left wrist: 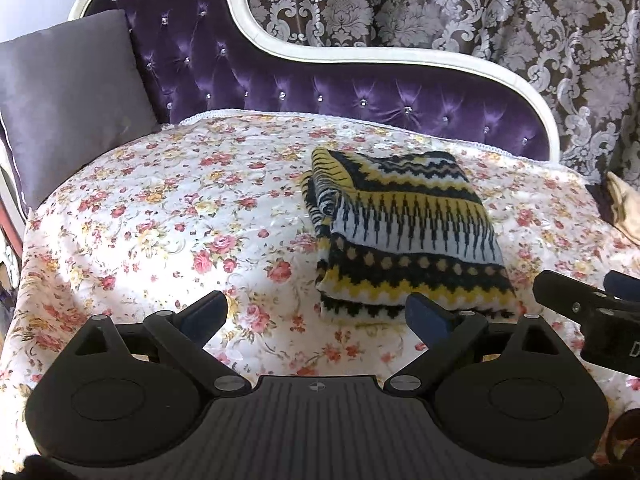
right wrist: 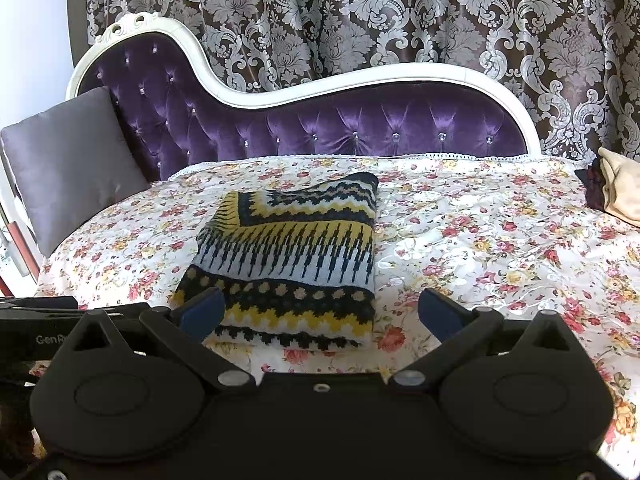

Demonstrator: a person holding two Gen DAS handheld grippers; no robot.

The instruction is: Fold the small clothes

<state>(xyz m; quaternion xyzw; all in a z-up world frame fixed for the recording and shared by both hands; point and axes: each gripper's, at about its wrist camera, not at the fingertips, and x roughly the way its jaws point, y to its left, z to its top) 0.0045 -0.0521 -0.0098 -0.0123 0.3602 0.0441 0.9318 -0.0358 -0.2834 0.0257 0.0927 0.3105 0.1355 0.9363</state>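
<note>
A folded knit garment (left wrist: 404, 232) with yellow, black and white zigzag bands lies flat on the floral cover (left wrist: 168, 216). It also shows in the right wrist view (right wrist: 292, 256). My left gripper (left wrist: 316, 316) is open and empty, just in front of the garment's near left corner. My right gripper (right wrist: 320, 312) is open and empty, just in front of the garment's near edge. The right gripper's body (left wrist: 600, 320) shows at the right edge of the left wrist view.
The cover lies on a purple tufted chaise with a white frame (right wrist: 360, 76). A grey cushion (left wrist: 68, 96) leans at the left end. A beige and dark cloth pile (right wrist: 612, 184) sits at the right end. Patterned curtains (right wrist: 400, 12) hang behind.
</note>
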